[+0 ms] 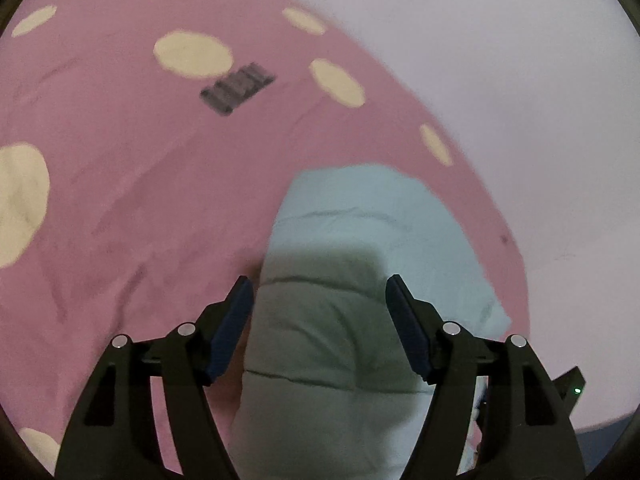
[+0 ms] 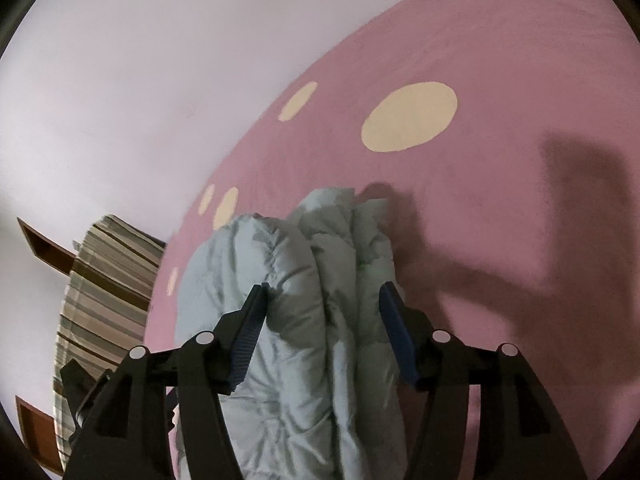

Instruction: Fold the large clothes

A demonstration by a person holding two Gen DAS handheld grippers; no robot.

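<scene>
A pale blue-grey quilted garment (image 1: 360, 208) lies folded into a thick bundle on a pink bedsheet (image 1: 160, 200) with cream dots. My left gripper (image 1: 318, 280) hovers over one end of it, open, with the padded cloth showing between the blue pads (image 1: 232, 332) but not pinched. In the right wrist view the same garment (image 2: 288, 264) shows stacked layers edge-on. My right gripper (image 2: 323, 287) straddles those layers with its jaws apart, and the pads (image 2: 248, 336) sit beside the cloth without squeezing it.
A pale wall (image 1: 480, 40) borders the bed's far side. A dark patterned patch (image 1: 238, 88) lies on the sheet. Striped fabric (image 2: 104, 280) and brown wooden pieces (image 2: 40, 240) stand beyond the bed edge. A gripper shadow falls on the pink sheet (image 2: 480, 200).
</scene>
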